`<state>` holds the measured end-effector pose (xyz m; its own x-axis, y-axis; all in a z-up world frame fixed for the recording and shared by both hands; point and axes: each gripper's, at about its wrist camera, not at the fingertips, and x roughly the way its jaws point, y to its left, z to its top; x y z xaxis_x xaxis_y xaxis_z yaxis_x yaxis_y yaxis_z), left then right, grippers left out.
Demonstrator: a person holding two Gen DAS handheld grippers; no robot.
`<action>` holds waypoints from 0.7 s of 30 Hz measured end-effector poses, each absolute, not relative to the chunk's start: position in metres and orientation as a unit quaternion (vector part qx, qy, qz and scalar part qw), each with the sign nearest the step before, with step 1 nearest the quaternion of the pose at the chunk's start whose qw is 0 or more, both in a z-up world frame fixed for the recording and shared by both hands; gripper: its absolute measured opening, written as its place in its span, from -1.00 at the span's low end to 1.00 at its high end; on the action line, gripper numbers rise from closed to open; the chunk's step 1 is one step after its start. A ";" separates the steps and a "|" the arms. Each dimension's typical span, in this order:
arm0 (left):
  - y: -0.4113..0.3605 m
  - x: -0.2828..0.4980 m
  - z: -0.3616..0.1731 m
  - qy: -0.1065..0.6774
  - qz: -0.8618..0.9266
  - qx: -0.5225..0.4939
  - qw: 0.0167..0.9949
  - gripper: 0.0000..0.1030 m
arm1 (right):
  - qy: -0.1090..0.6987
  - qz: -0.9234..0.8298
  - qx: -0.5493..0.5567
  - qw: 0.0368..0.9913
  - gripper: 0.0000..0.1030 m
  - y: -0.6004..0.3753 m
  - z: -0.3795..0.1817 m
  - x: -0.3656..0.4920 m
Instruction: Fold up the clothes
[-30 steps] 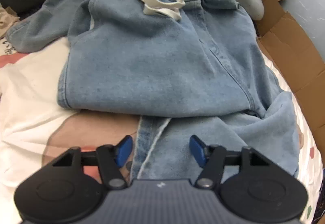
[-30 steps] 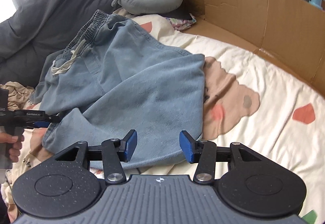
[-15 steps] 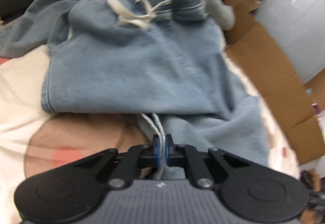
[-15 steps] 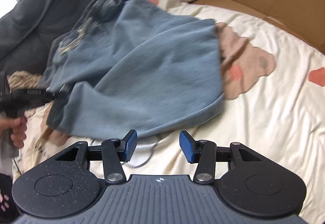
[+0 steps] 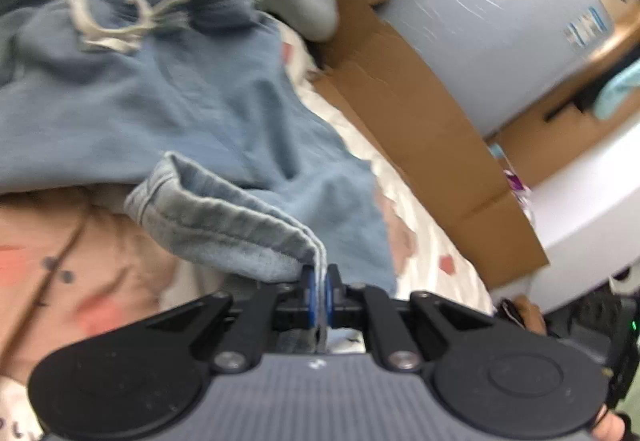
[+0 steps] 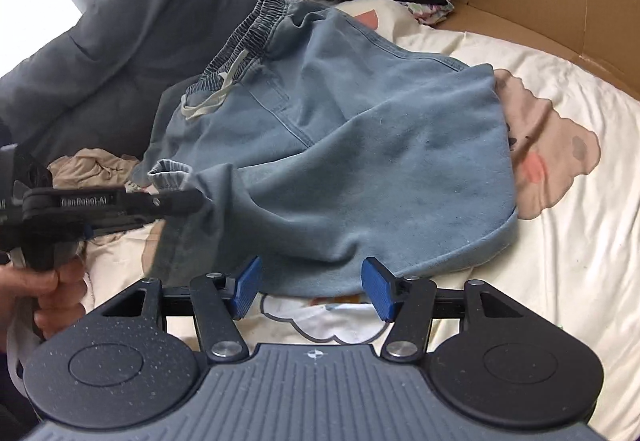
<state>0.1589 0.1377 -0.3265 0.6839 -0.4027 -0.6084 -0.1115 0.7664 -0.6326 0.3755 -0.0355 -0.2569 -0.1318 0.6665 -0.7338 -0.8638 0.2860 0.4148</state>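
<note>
The left gripper [image 5: 318, 295] is clamped on the hem of the light-blue denim drawstring trousers [image 6: 360, 145], lifted at centre frame. The right gripper [image 6: 311, 291] has just been opening; nothing is between its pads.

The left wrist view is smeared by motion blur: the light blue denim trousers [image 5: 168, 109] and their cream drawstring [image 5: 116, 25] lose detail at upper left. The small blue print on the pale grey wrapped roll [image 5: 500, 17], upper right, is unreadable. The dark grey duvet [image 6: 132, 25] runs off the frame's left edge.
</note>
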 end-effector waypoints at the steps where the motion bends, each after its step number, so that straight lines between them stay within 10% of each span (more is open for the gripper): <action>1: 0.132 0.161 -0.326 0.388 -0.093 -0.327 0.856 -0.91 | 0.472 0.588 -0.098 0.649 0.21 -0.035 -0.255 0.377; 21: 0.030 0.179 -0.332 0.421 -0.247 -0.258 0.834 -0.91 | 0.546 0.566 -0.029 0.617 0.05 -0.034 -0.263 0.401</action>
<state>0.1786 0.0296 -0.3322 0.5240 -0.6294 -0.5738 0.1945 0.7443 -0.6388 0.4012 -0.0339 -0.2627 -0.2375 0.6667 -0.7065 -0.7299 0.3574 0.5827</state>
